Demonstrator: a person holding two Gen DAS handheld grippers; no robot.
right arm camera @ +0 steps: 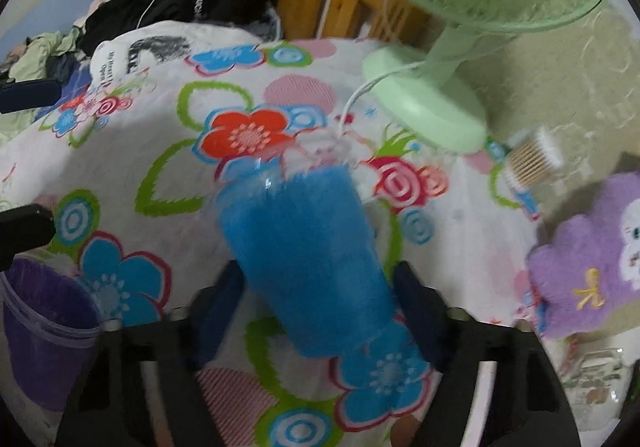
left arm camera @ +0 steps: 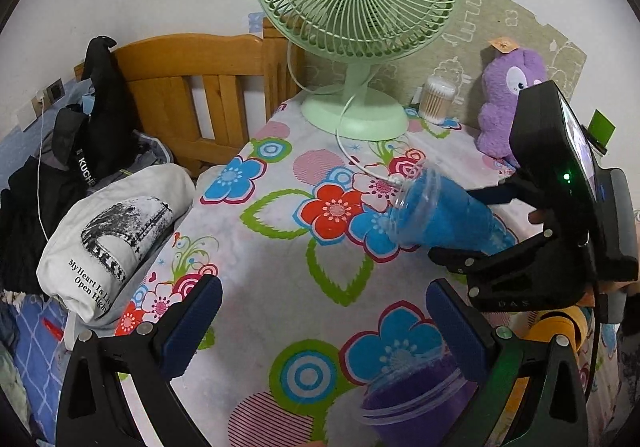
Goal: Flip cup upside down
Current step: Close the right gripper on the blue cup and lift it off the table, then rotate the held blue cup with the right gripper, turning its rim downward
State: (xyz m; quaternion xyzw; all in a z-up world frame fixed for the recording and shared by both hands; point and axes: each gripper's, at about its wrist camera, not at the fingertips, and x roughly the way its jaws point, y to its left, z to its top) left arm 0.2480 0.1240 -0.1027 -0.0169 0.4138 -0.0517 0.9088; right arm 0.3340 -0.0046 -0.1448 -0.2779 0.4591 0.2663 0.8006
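A clear plastic cup with a blue lining [right arm camera: 308,267] is held on its side above the flowered tablecloth [right arm camera: 168,151], its mouth pointing away from my right gripper [right arm camera: 320,311], which is shut on its lower half. In the left wrist view the blue cup [left arm camera: 436,215] hangs tilted at the right, mouth toward the left. My left gripper [left arm camera: 324,319] is open and empty over the cloth. A second clear cup with a purple lining [left arm camera: 416,403] stands upright near my left gripper's right finger [left arm camera: 456,331]; it also shows in the right wrist view [right arm camera: 44,331].
A green desk fan [left arm camera: 356,7] with a white cord stands at the table's back. A jar of cotton swabs [left arm camera: 438,99] and a purple plush toy [left arm camera: 508,103] are at the back right. A wooden bed frame [left arm camera: 200,87] and folded clothes [left arm camera: 112,235] lie left.
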